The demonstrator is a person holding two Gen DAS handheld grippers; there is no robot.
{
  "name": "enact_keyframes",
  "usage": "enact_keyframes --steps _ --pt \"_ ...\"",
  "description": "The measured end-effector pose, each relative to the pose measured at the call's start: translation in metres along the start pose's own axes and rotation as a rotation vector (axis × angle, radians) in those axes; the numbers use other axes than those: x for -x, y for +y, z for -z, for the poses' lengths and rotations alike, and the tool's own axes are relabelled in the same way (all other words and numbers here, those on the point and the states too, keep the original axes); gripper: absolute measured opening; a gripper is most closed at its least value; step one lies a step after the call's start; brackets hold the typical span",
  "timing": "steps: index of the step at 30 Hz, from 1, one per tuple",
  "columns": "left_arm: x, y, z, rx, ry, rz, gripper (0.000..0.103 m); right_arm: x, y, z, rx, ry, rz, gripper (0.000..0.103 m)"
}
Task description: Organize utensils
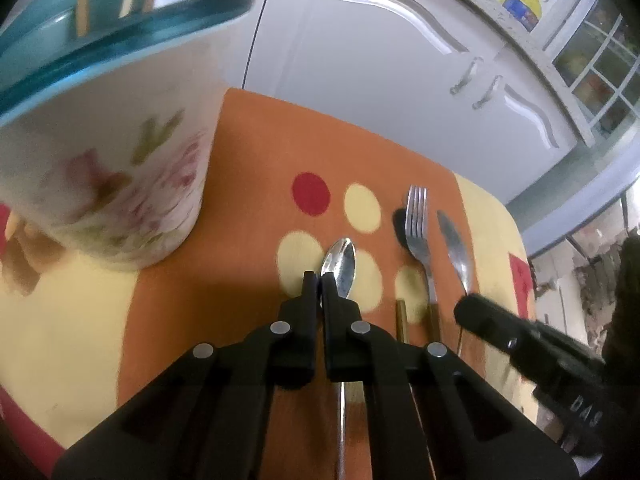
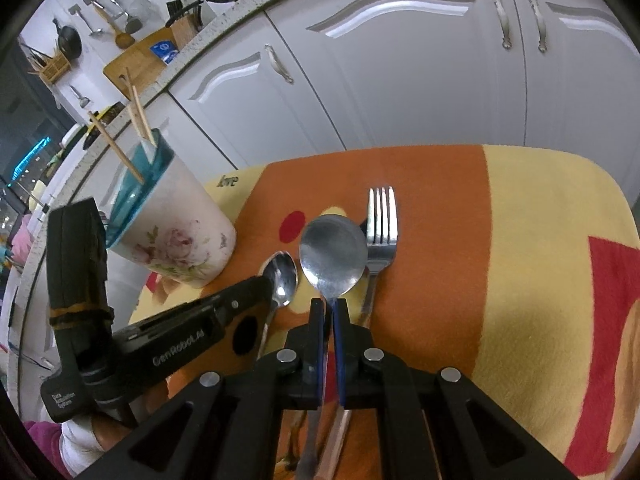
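Observation:
My left gripper (image 1: pixel 319 280) is shut on a small steel spoon (image 1: pixel 340 266), its bowl pointing ahead; it also shows in the right wrist view (image 2: pixel 281 276). My right gripper (image 2: pixel 329 306) is shut on the neck of a large steel spoon (image 2: pixel 333 258), seen edge-on in the left view (image 1: pixel 456 246). A fork (image 2: pixel 380 236) lies on the cloth just right of it, also in the left view (image 1: pixel 418 232). A white floral utensil holder (image 2: pixel 176 236) with a blue rim holds chopsticks (image 2: pixel 138 114); it stands close at left in the left view (image 1: pixel 108 168).
The table carries an orange and yellow cloth (image 2: pixel 540 248) with red and cream dots. White kitchen cabinets (image 2: pixel 400 80) stand behind the table. A dark handle (image 1: pixel 402 320) lies beside the fork. The left gripper body (image 2: pixel 180 344) is at lower left.

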State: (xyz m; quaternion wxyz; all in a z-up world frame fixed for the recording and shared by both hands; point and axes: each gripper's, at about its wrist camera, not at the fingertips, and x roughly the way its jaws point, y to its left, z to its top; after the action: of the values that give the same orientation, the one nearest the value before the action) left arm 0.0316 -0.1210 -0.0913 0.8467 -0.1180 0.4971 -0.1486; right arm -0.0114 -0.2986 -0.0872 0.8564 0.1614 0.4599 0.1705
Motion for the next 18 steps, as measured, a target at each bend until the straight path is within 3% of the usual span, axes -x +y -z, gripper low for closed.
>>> enact_keyframes --steps 5,12,14,17,18 --pt "0.013 0.010 0.011 -0.006 0.033 0.000 0.000 0.005 0.008 0.003 -0.008 0.008 -0.053 0.002" --pt "0.021 0.015 0.018 -0.009 0.041 -0.015 0.000 -0.001 0.013 0.007 0.015 0.007 0.016 0.002" --pt "0.021 0.016 0.017 -0.005 0.038 -0.019 0.001 -0.007 0.012 0.004 0.017 0.042 0.035 0.004" --pt "0.021 0.018 0.016 0.006 0.040 -0.006 0.013 -0.013 0.014 0.002 0.056 0.066 0.071 0.006" --pt "0.020 0.018 0.015 0.009 0.039 -0.004 0.023 -0.015 0.015 0.001 0.064 0.068 0.069 0.006"
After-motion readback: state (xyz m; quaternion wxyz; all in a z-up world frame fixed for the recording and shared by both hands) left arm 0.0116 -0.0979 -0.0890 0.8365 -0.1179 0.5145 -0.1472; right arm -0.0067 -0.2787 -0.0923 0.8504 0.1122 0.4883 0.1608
